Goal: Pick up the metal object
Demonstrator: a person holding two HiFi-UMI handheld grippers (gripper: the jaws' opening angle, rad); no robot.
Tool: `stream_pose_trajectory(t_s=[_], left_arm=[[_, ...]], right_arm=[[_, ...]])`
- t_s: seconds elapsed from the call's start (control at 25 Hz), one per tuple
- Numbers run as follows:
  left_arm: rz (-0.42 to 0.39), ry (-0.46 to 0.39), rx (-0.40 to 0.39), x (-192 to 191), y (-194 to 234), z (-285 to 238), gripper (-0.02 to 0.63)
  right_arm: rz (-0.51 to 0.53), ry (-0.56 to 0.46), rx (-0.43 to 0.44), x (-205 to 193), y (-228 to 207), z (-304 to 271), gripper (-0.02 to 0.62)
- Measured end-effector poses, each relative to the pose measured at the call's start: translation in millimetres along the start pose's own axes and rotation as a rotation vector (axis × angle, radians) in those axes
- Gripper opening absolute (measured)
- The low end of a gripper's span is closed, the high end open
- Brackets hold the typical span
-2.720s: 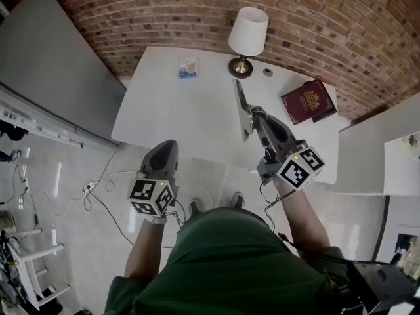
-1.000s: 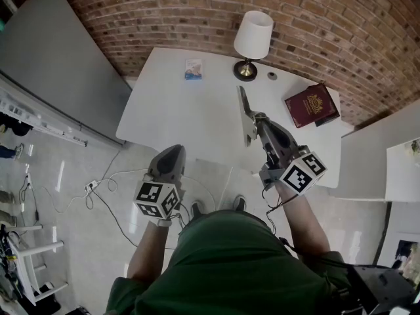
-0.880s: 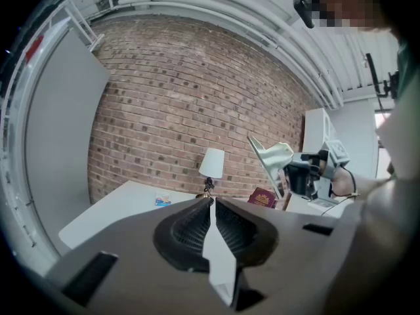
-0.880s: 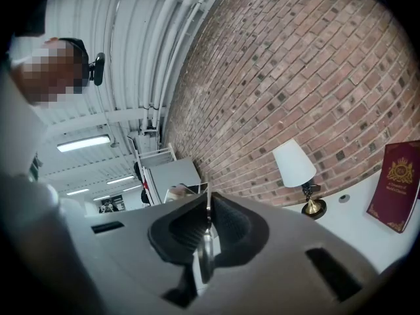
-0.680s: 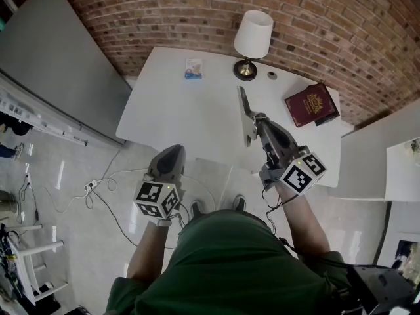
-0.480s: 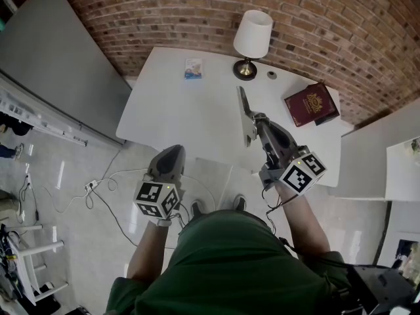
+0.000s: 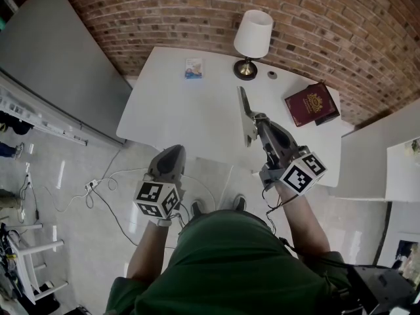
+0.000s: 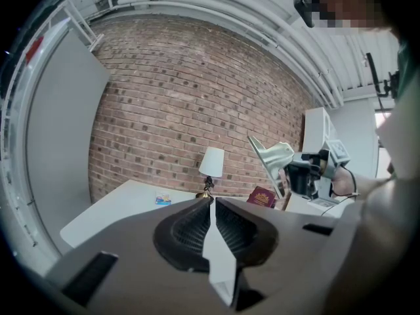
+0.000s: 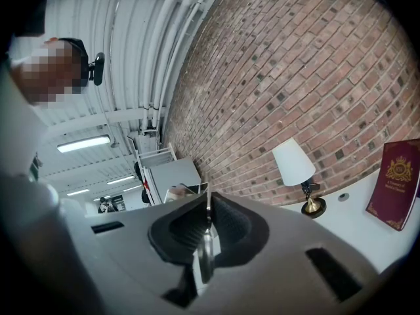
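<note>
Metal object [image 7: 246,115] still aloft, motionless

Lamp [image 7: 252,41]: far edge of the bench [image 7: 177,120].
Packet [image 7: 192,69]: left of the lamp.
Book [image 7: 312,104]: bench's right end.
Metal object [image 7: 245,110]: in right gripper [image 7: 257,120], above the bench, nearer than the lamp.
Left gripper [image 7: 172,151]: over the floor [image 7: 79,222].

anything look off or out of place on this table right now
Nothing looks spilled or broken. The only odd bit is the metal object: it is clamped in the right gripper and held tilted above the table rather than lying on it. The lamp stands upright and the red book lies flat.
</note>
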State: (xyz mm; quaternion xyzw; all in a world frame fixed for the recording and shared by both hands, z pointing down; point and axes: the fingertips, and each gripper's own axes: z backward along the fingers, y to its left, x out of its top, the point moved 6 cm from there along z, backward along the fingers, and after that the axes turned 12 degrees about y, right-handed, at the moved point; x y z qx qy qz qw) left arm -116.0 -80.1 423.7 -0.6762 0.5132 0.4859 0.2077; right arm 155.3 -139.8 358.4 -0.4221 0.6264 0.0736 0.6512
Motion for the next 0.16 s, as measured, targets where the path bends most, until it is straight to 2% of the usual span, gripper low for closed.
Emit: stream_pose_trajectory(t_s=[0.16], left_arm=[[-0.001,-0.001,0.002,-0.9,-0.6,0.4,0.018]], right_arm=[[0.000,0.001,-0.001,-1.8,-1.0,1.2,0.006]])
